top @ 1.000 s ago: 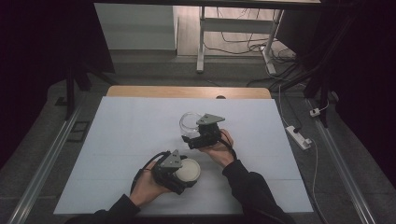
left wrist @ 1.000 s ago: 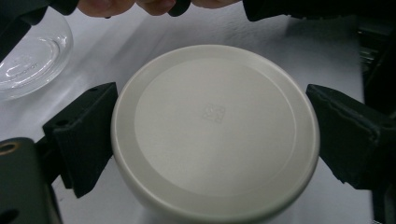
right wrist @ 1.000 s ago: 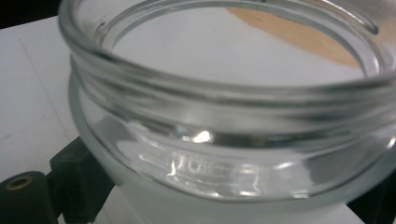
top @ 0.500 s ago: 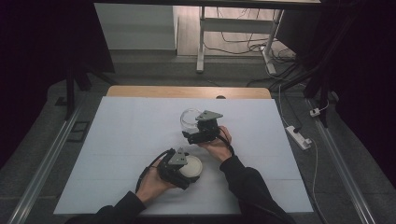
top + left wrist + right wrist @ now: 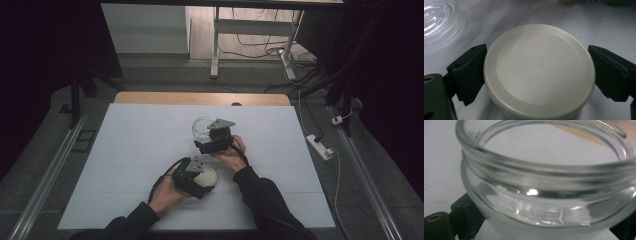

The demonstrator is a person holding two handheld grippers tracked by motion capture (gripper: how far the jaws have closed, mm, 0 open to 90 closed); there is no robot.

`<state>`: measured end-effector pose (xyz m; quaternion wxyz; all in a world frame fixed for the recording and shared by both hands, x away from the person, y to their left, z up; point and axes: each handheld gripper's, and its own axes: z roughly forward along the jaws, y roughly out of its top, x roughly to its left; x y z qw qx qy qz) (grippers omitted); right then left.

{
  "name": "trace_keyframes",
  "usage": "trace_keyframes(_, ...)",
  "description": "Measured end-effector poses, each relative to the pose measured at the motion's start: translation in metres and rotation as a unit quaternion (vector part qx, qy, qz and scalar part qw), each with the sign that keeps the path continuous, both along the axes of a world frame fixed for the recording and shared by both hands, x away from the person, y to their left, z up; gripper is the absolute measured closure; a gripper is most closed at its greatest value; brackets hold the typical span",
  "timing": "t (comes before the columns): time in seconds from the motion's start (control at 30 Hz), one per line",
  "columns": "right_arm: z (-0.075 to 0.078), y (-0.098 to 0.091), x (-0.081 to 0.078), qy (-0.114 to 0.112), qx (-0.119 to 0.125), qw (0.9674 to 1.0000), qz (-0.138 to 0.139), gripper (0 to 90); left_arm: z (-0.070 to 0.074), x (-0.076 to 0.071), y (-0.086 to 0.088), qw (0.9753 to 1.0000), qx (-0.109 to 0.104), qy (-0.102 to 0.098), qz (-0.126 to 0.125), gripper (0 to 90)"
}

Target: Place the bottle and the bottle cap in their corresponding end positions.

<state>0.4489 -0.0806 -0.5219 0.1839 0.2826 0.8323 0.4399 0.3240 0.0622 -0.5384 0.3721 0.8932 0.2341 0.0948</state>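
Our left tool (image 5: 196,172) slid the lid (image 5: 539,70) closer to the jar (image 5: 544,182). It's clamped on that lid, and the right tool (image 5: 212,137) grips the jar.

The lower rim of the round, off-white plastic lid (image 5: 539,72) between the left jaws is cut off by the picture's bottom edge. The clear glass jar (image 5: 544,182) between the right jaws runs past three edges, its base hidden; the right-hand jaw barely shows at the corner.

lab | white-covered table (image 5: 150,150) | floor cables (image 5: 260,40) | power strip (image 5: 318,146)
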Motion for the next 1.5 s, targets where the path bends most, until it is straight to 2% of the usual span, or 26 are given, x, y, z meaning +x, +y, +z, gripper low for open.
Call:
trace_keyframes(0.17,-0.002,0.001,0.000,0.003,-0.004,1.0000,0.003,7.0,-0.004,0.003,-0.001,0.9997,0.020,0.009,0.006,7.9)
trace_keyframes(0.33,-0.002,-0.002,0.001,0.017,-0.007,0.9998,0.007,6.8,-0.004,0.005,0.000,0.9994,0.021,0.026,0.007,7.6)
trace_keyframes(0.57,-0.001,-0.001,0.001,0.020,-0.009,0.9998,0.002,6.5,-0.005,0.005,-0.001,0.9994,0.023,0.026,0.007,6.4)
trace_keyframes(0.73,-0.001,0.000,0.001,0.028,-0.009,0.9996,-0.001,4.9,-0.005,0.005,-0.001,0.9993,0.028,0.024,0.009,1.4)
trace_keyframes(0.93,0.001,-0.001,0.002,0.041,-0.008,0.9991,0.010,0.9,-0.005,0.005,0.001,0.9995,0.015,0.027,0.007,0.0)
trace_keyframes(0.97,0.001,-0.001,0.002,0.042,-0.010,0.9990,0.012,0.5,-0.005,0.006,0.002,0.9995,0.005,0.030,0.009,0.0)
trace_keyframes(1.07,0.002,-0.001,0.002,0.047,-0.011,0.9988,0.013,0.0,-0.004,0.006,0.004,0.9994,-0.006,0.032,0.012,0.0)
trace_keyframes(1.27,0.003,-0.002,0.000,0.045,-0.021,0.9987,0.012,0.0,-0.003,0.005,0.008,0.9988,-0.026,0.040,0.010,0.0)
trace_keyframes(1.5,0.005,-0.007,-0.006,0.042,-0.034,0.9985,0.013,0.0,-0.002,0.004,0.011,0.9980,-0.038,0.049,0.008,0.0)
